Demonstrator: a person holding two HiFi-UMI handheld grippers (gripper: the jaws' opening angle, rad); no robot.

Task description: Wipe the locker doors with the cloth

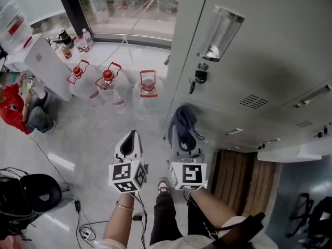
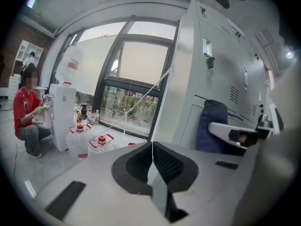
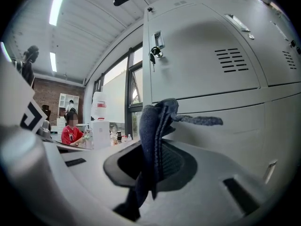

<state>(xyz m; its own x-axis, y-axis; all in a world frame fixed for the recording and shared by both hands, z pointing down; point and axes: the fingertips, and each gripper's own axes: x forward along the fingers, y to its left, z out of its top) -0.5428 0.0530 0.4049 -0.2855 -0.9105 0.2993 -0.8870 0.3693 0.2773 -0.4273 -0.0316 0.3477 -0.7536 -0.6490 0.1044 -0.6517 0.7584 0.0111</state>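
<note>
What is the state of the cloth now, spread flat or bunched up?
Bunched up: the cloth hangs in folds, pinched between the jaws of the right hand-held gripper.

**Floor** (image 1: 88,139): pale grey and glossy, seen from steeply above.

- **11 to 12 o'clock:** a row of three clear water jugs (image 1: 107,84) with red caps and handles stands just beside one another.
- **10 o'clock:** a white dispenser cabinet (image 1: 41,61), with small bottles (image 1: 83,39) near it along the window base.
- **9 o'clock:** a crouching person in red (image 1: 18,110).
- **8 o'clock:** a dark rounded object (image 1: 36,191), kind unclear.
- **7 o'clock:** black cables (image 1: 83,227) trailing loosely.
- **6 o'clock:** the wearer's shoe (image 1: 163,185).
- **1 to 3 o'clock:** grey lockers (image 1: 249,61) standing on the floor.
</note>
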